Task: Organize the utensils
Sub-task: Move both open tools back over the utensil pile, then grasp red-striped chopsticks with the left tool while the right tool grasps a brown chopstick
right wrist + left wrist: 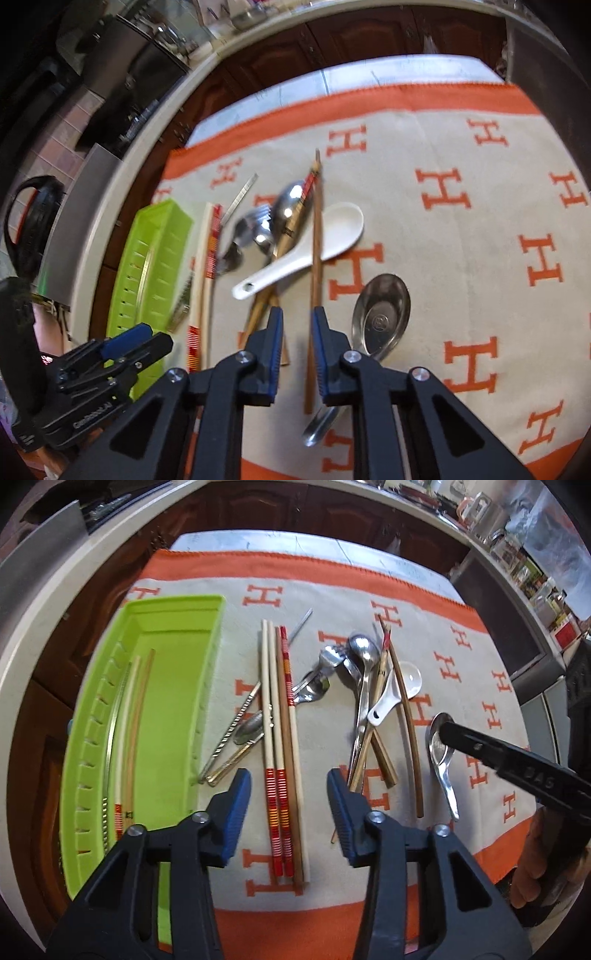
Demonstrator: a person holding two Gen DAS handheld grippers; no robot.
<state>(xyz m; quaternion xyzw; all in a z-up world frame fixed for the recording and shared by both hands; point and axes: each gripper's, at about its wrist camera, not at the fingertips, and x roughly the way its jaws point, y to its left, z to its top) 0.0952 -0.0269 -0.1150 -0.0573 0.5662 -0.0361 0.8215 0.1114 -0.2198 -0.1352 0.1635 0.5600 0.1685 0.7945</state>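
Left wrist view: the left gripper (289, 786) hangs above the chopsticks (277, 746) on the orange-and-cream cloth (480, 686), fingers spread wide, gripping nothing. The green tray (173, 701), at left, contains three chopsticks.

Right wrist view: the right gripper (297, 325) has its fingers parted narrowly around a brown chopstick (317, 258), without contact. The steel spoon (382, 314) lies just right; the white spoon (306, 251) lies beyond.

The cloth (207, 602) is beige with orange H letters and an orange border. The tray (173, 609) is bright lime green. 2 chopsticks (279, 812) carry red, white and orange stripes. The ceramic spoon (295, 254) is white. The gripper pads (236, 812) are blue.
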